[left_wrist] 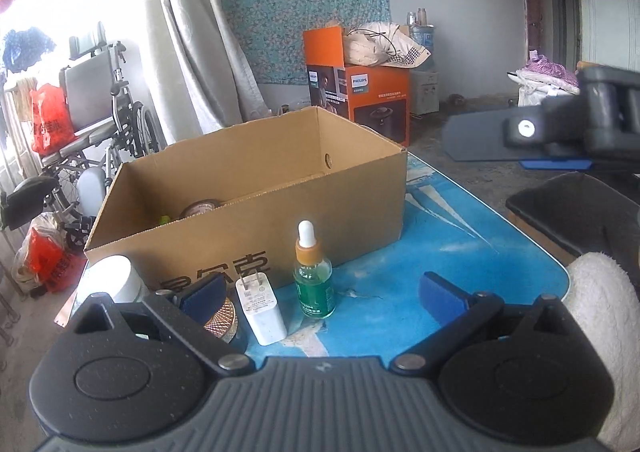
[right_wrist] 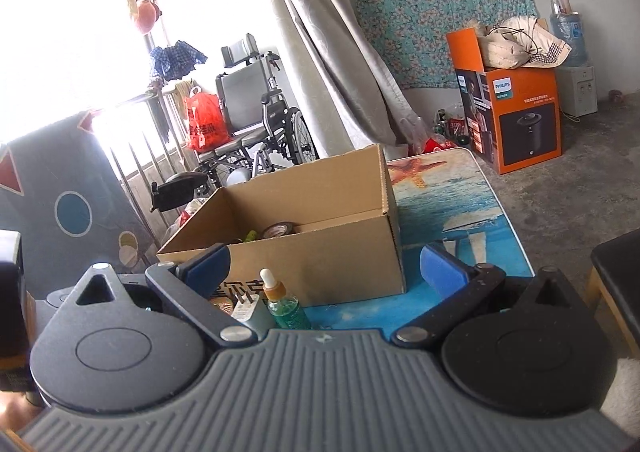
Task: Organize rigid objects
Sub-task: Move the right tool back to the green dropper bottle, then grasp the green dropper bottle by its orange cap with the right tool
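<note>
Left claw (left_wrist: 320, 294): released, fingers spread, nothing held; low over the tabletop (left_wrist: 460, 252), facing the loose items.
Right claw (right_wrist: 325, 266): likewise released and empty.
Charger (left_wrist: 260, 308): upright, prongs up, beside the dropper bottle (left_wrist: 314, 276).
Jar (left_wrist: 116, 278): white, far left, by the box wall.
Box (left_wrist: 248, 212): open-topped, already holds a tape roll (left_wrist: 200, 208); probably the collection point.

Brown cardboard box (left_wrist: 256, 188) ahead of my tongs. Between my left fingers: green dropper bottle (left_wrist: 314, 280), orange collar, white bulb; white charger (left_wrist: 260, 310). Blue sea-print table (left_wrist: 460, 252). My finger pads (left_wrist: 442, 298) blue.
</note>
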